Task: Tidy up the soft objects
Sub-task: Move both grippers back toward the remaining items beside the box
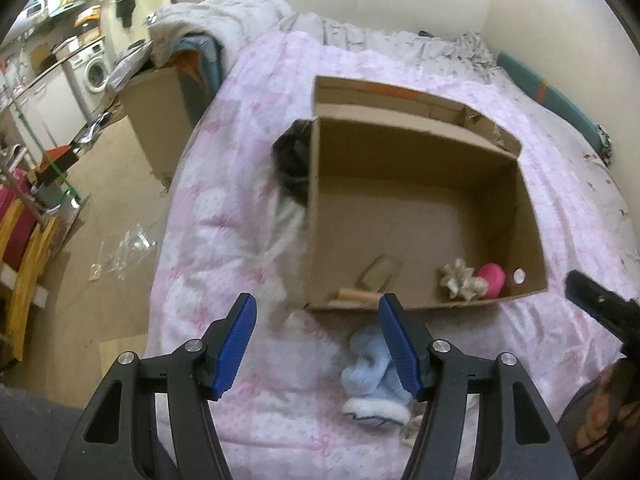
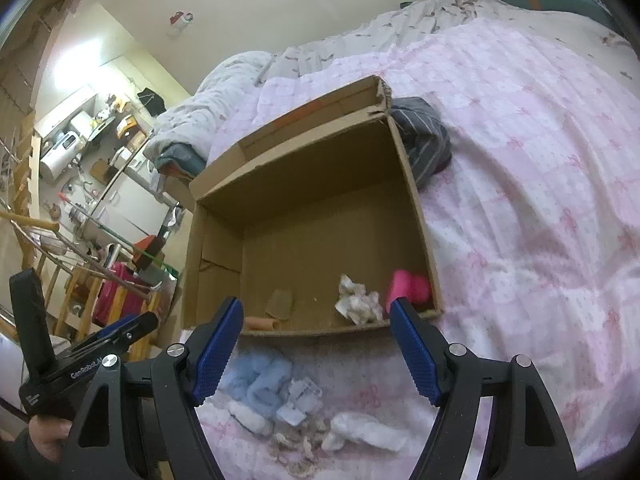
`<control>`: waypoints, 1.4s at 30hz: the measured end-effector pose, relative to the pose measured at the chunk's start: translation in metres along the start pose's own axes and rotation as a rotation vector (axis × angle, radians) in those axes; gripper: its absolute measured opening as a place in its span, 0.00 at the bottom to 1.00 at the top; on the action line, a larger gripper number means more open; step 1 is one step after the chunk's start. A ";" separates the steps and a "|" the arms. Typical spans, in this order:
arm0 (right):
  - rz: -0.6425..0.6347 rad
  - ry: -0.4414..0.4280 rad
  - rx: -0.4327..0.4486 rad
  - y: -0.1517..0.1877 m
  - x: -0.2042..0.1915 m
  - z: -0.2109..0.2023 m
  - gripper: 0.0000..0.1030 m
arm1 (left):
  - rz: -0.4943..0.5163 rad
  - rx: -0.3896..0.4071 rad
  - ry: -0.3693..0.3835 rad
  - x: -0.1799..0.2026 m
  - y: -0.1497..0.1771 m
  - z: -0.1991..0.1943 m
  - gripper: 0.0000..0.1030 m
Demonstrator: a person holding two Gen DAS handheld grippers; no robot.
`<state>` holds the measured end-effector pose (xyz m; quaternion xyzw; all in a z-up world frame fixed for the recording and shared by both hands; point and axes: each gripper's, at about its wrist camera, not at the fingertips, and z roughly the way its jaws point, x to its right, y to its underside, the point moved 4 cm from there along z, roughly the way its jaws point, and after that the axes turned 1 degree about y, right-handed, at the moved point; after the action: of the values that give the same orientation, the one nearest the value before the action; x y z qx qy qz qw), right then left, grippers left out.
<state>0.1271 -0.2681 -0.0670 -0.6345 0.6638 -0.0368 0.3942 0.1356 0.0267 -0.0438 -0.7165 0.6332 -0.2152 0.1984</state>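
Place: bed under a pink quilt, with an open cardboard box resting on it.
Already in the box: a pink soft item in the near corner and a cream fluffy item beside it.
Still outside the box: a light blue fluffy item, a white soft item and tangled beige yarn, all on the quilt just before the box's near wall.
Left gripper: spread, nothing between the jaws, hovering above the blue item.
Right gripper: spread wide, empty.
Step in hand: between pickups, I reckon; the box is barely filled.
Next move calls for: dropping onto one loose item, pinching it, lifting it over the wall.
Only the right view shows: the white item, paper tags, and a striped dark cloth behind the box.
Only the left view shows: a second cardboard box beside the bed.
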 end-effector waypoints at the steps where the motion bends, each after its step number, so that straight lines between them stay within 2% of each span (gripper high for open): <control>1: 0.002 0.004 0.000 0.002 0.001 -0.002 0.78 | -0.015 -0.002 0.007 -0.004 0.004 0.000 0.59; 6: 0.033 0.017 -0.020 0.014 0.008 -0.008 0.78 | -0.042 -0.020 0.031 -0.008 0.019 -0.001 0.59; 13: 0.007 0.060 -0.082 0.036 0.005 -0.007 0.78 | -0.049 -0.026 0.042 -0.008 0.030 0.003 0.59; 17: -0.005 0.093 -0.131 0.044 0.007 0.005 0.78 | -0.073 -0.042 -0.008 -0.019 0.030 0.016 0.59; 21: 0.067 0.121 -0.183 0.048 0.025 0.016 0.78 | -0.105 -0.070 -0.099 -0.032 0.034 0.029 0.59; 25: 0.109 0.156 -0.235 0.054 0.037 0.025 0.78 | -0.157 -0.095 -0.058 -0.038 0.039 0.031 0.59; 37: -0.090 0.236 -0.506 0.101 0.016 0.078 0.78 | -0.094 -0.144 -0.027 -0.020 0.045 0.040 0.59; 39: -0.145 0.272 -0.512 0.105 0.013 0.083 0.78 | -0.097 -0.147 -0.024 -0.020 0.045 0.041 0.59; 42: -0.181 0.274 -0.518 0.108 0.007 0.086 0.78 | -0.095 -0.147 -0.025 -0.019 0.045 0.041 0.59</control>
<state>0.0888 -0.2147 -0.1889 -0.7595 0.6390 0.0135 0.1213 0.1195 0.0406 -0.1038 -0.7608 0.6103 -0.1686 0.1426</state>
